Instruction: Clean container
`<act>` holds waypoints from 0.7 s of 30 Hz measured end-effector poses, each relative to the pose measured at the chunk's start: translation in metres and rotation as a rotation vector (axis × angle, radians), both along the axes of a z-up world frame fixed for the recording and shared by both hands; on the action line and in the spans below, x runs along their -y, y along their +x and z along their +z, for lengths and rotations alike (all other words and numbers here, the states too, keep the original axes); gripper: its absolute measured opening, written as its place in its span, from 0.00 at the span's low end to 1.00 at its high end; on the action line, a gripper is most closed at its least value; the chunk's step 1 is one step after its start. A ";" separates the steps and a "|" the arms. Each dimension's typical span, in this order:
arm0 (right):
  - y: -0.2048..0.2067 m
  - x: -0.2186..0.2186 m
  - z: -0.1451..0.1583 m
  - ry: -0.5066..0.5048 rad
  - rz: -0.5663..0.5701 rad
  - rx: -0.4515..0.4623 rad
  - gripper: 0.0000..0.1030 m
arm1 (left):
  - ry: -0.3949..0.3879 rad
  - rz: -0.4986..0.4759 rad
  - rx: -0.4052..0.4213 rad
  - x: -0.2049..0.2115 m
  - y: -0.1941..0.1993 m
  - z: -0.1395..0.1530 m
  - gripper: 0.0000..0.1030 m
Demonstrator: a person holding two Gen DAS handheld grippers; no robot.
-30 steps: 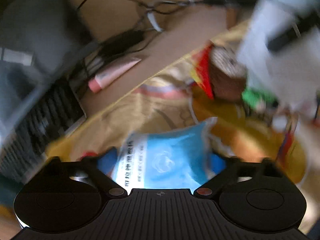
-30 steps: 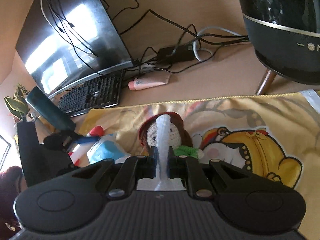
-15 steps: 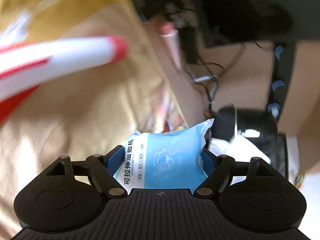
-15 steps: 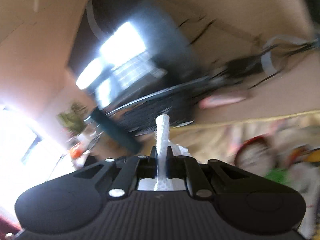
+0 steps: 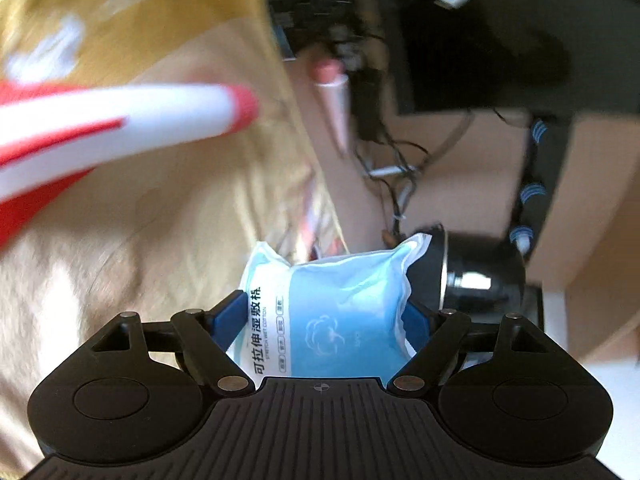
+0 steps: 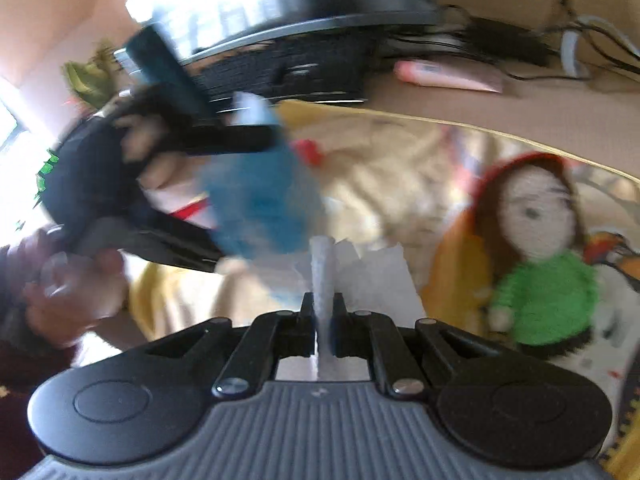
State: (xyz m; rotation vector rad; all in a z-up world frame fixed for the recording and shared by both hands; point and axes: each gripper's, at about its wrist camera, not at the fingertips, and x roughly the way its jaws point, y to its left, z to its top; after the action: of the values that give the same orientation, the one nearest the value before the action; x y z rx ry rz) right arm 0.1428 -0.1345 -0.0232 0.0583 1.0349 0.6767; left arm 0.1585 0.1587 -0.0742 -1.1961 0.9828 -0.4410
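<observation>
My left gripper (image 5: 326, 312) is shut on a blue and white wet-wipe packet (image 5: 336, 312), held between its blue pads above the yellow cloth (image 5: 160, 200). A white and red container (image 5: 108, 120) lies blurred at the upper left of the left wrist view. My right gripper (image 6: 323, 312) is shut on a folded white wipe (image 6: 323, 268) that stands up between its jaws. In the right wrist view the left gripper (image 6: 168, 184) and the blue packet (image 6: 264, 204) appear blurred at the left, held by a person's hand (image 6: 72, 288).
A knitted doll (image 6: 536, 248) in green lies on the yellow printed cloth at the right. Behind are a black keyboard (image 6: 288, 68), a monitor (image 6: 248, 4), a pink tube (image 6: 448, 74), tangled cables (image 5: 396, 168) and a round black appliance (image 5: 480, 276).
The left gripper swung round with the packet, so the red and white container came into its view. The right gripper swept left then back down toward the cloth, still holding the wipe.
</observation>
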 end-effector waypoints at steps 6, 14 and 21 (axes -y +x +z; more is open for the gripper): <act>0.022 0.043 0.026 0.086 -0.177 0.057 0.08 | 0.592 -0.206 0.384 0.051 -0.017 0.060 0.82; 0.035 0.034 0.055 0.255 -0.154 0.096 0.08 | 1.022 -0.464 0.700 0.127 -0.054 0.062 0.77; 0.041 0.011 0.024 0.148 -0.112 0.022 0.08 | 1.059 -0.470 0.693 0.128 -0.055 0.064 0.77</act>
State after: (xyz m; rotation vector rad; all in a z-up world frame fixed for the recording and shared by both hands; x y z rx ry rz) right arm 0.1842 -0.1456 0.0013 0.2356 0.9518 0.6498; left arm 0.1035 0.0310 -0.0102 0.1669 0.6917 -0.5402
